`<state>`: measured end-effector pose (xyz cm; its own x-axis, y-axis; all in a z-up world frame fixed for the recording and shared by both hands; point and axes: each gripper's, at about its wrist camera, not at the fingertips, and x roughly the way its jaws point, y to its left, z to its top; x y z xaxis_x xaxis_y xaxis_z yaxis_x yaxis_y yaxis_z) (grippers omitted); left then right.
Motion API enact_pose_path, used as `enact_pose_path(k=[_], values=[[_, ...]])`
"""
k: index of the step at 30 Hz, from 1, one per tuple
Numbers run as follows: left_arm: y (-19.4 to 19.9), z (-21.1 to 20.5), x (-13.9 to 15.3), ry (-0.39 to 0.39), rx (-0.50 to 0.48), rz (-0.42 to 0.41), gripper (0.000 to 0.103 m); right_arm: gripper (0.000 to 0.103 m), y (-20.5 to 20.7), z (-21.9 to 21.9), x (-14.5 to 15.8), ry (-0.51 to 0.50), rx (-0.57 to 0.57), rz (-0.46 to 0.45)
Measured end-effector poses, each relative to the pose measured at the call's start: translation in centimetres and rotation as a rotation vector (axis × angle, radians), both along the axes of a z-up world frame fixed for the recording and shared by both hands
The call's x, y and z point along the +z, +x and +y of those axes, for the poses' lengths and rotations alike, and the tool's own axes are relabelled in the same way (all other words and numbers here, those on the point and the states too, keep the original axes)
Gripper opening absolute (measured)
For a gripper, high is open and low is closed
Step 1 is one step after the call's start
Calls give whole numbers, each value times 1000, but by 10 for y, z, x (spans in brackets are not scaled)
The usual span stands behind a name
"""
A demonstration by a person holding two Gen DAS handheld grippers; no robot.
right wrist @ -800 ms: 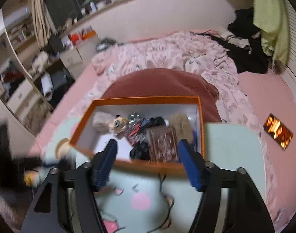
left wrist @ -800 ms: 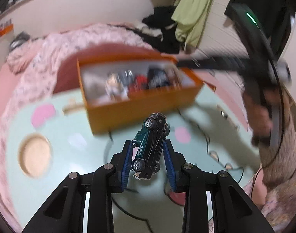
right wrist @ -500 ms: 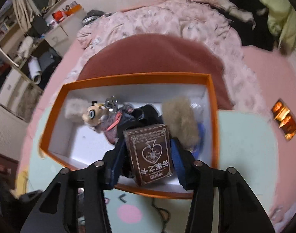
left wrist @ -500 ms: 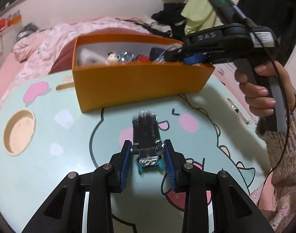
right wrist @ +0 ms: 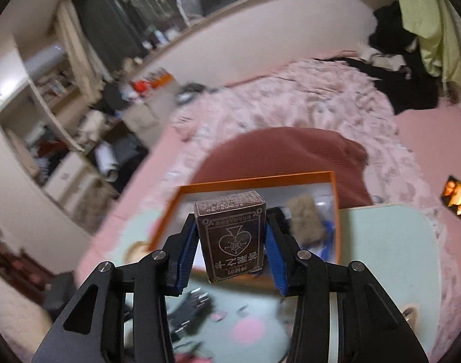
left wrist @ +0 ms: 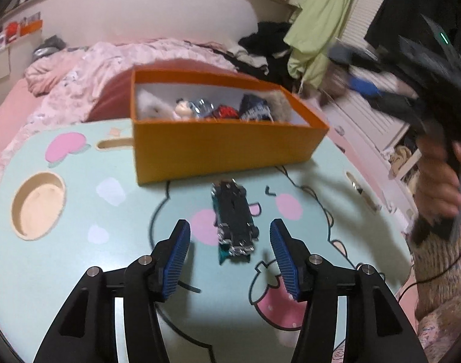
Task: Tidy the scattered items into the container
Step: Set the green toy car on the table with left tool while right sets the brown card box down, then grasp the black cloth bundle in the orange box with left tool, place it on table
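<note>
A dark green toy car (left wrist: 235,220) lies belly-up on the mint cartoon table (left wrist: 79,242), just in front of the orange box (left wrist: 224,148). My left gripper (left wrist: 230,227) stands open around the car's near end, with its blue pads clear of it on both sides. My right gripper (right wrist: 230,222) is shut on a brown card box (right wrist: 233,242) printed with a spade, held in the air above the orange box (right wrist: 254,181). In the left wrist view the right gripper (left wrist: 360,86) shows as a blur at the upper right. The car (right wrist: 191,308) appears blurred below the right gripper.
The orange box holds a small doll (left wrist: 183,109), fuzzy plush pieces and several other items. A round cup hole (left wrist: 38,205) sits in the table's left side. A pink bed (left wrist: 94,69) and a red-brown cushion (right wrist: 290,151) lie behind. A person's hand (left wrist: 439,181) is at the right.
The left gripper brought the car down, set it belly-up on the table and opened. The right gripper shut on the card box inside the orange box and lifted it out.
</note>
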<state>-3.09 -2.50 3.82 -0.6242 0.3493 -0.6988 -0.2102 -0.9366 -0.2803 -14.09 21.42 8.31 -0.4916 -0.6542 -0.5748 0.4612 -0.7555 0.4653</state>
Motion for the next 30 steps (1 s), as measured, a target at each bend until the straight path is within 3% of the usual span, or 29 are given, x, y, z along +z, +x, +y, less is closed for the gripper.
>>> enact_pose_path(k=[5,11,12,13,14,17,18,21,27,29,30], values=[[-1,-20,14,-29,56,37,54,44,33,4,-12,-49,96,-76],[-22,-19,40,-11,23,62,55,46,45,-15,-66,-5,122,-231],[-27,-15,45,-5,10,66,58,46,44,-19,-77,20,103,-259],[-34,-11,51,8,-5,67,70,46,44,-22,-86,52,83,-278],[-43,-5,58,21,-24,62,75,46,43,-25,-93,81,71,-285],[-76,21,69,0,-85,21,75,60,48,-28,-100,102,40,-259],[-88,31,70,-22,-98,2,75,72,49,-25,-98,94,16,-242],[-125,59,63,-98,-119,-32,75,76,52,-13,-95,57,-43,-210],[-174,98,31,-203,-168,-136,61,76,52,-6,-98,62,-63,-194],[-183,103,20,-226,-170,-176,35,76,52,-4,-100,53,-63,-196],[-188,104,14,-236,-169,-194,29,76,51,-3,-100,48,-65,-198]])
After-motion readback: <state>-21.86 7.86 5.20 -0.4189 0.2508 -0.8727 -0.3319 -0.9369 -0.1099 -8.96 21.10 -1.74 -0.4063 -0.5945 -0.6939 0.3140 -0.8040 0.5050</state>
